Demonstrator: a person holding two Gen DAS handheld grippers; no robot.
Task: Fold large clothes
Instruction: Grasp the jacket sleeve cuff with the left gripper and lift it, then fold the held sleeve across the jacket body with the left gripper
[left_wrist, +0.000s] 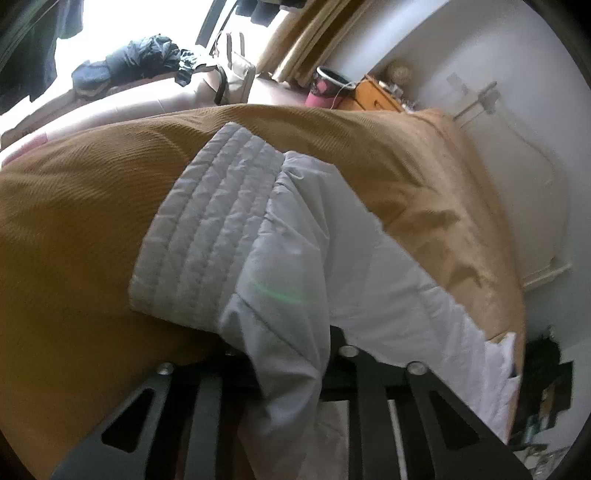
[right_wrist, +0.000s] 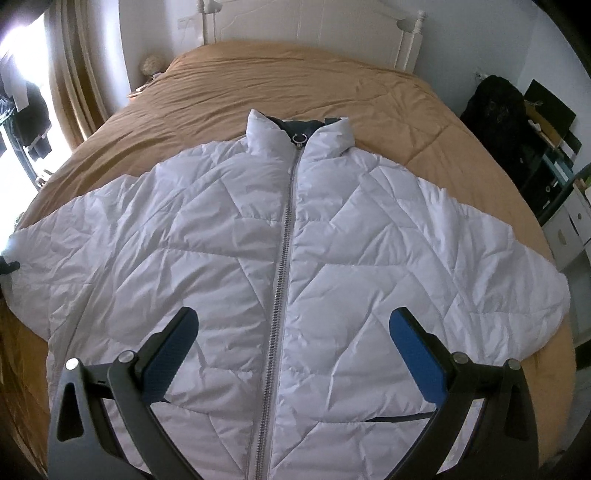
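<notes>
A home bedroom: a bed (right_wrist: 221, 92) with white headboard (right_wrist: 314, 22), curtains (right_wrist: 74, 66) beside it.

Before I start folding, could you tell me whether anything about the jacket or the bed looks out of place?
Nothing stands out. The white quilted jacket lies flat, front up and zipped, sleeves spread, on the tan bedspread. The left gripper is shut on a sleeve near its cuff; the right gripper hovers open over the lower front.

In the left wrist view the sleeve (left_wrist: 258, 258) drapes over the left gripper (left_wrist: 291, 373), hiding its fingertips. In the right wrist view the jacket (right_wrist: 295, 277) hem is cut off at the bottom edge, and its left cuff dissolves into glare at the left edge.
</notes>
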